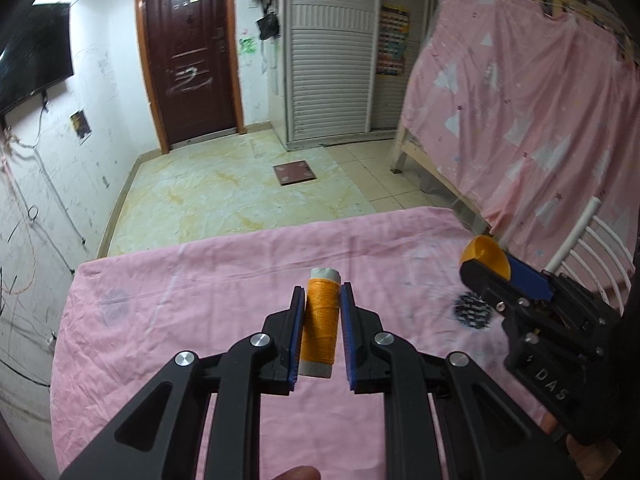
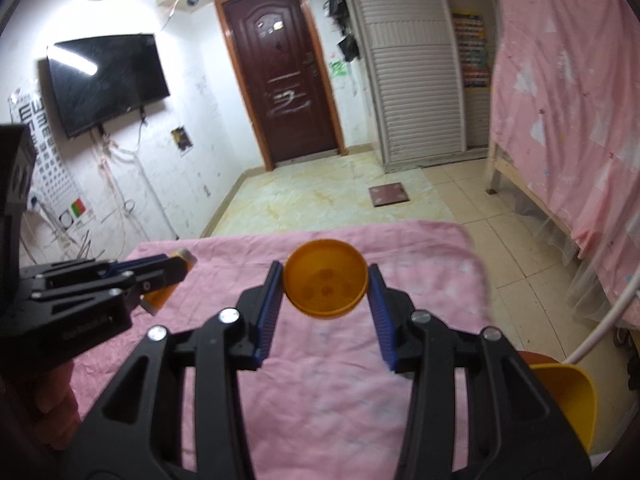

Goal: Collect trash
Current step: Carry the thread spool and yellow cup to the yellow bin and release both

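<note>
Down low, a pink cloth point(image 1: 168, 320) covers the table. Above it, the right gripper point(image 2: 325, 285) is partly open and pinches a round orange cup point(image 2: 326, 282) between its blue pads. Beside it, the left gripper point(image 1: 320, 332) is squeezed tight on a small spool of orange thread point(image 1: 319, 322), standing upright.

Your left gripper point(image 1: 320, 300) and right gripper point(image 2: 325, 282) look alike: matte black plastic frames with triangular cut-outs, round silver screw heads at the joints, and ribbed blue pads lining the inner faces of the fingers. Raised letters reading "DAS" mark the side of the right one's body.
</note>
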Tool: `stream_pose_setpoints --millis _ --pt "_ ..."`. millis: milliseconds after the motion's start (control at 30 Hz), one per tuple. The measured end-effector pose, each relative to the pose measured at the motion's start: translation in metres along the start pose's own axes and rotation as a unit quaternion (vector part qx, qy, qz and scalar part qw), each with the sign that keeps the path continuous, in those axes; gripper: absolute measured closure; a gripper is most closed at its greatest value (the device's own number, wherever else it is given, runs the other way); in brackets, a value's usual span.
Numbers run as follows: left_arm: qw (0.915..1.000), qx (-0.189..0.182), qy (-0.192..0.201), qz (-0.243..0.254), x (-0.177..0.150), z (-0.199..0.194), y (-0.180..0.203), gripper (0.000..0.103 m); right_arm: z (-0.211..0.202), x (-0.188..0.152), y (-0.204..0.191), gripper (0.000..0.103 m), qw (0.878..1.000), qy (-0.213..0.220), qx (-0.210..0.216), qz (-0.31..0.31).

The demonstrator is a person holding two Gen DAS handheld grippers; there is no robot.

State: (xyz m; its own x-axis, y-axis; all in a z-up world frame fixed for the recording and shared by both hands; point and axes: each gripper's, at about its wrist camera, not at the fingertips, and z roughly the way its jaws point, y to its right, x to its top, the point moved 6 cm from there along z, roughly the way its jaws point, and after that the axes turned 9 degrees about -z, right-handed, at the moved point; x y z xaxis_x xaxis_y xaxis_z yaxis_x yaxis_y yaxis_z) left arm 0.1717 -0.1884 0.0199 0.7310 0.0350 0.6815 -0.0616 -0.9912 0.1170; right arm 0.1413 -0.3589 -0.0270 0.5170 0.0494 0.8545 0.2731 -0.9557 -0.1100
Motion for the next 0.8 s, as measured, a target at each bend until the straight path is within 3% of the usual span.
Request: stream_pose_setpoints --millis 433,800 --pt "0.9967 -0.037 -0.013 0.072 -0.035 -0.003 0.111 0.093 -0.064 -0.035 0.087 0.063 0.996 0.024 -0.057 0.056" --pt "0.9914 -0.068 -0.03 0.108 -0.059 0.0 0.173 0.093 -0.095 -0.074 0.148 0.063 0.989 0.02 -0.111 0.098"
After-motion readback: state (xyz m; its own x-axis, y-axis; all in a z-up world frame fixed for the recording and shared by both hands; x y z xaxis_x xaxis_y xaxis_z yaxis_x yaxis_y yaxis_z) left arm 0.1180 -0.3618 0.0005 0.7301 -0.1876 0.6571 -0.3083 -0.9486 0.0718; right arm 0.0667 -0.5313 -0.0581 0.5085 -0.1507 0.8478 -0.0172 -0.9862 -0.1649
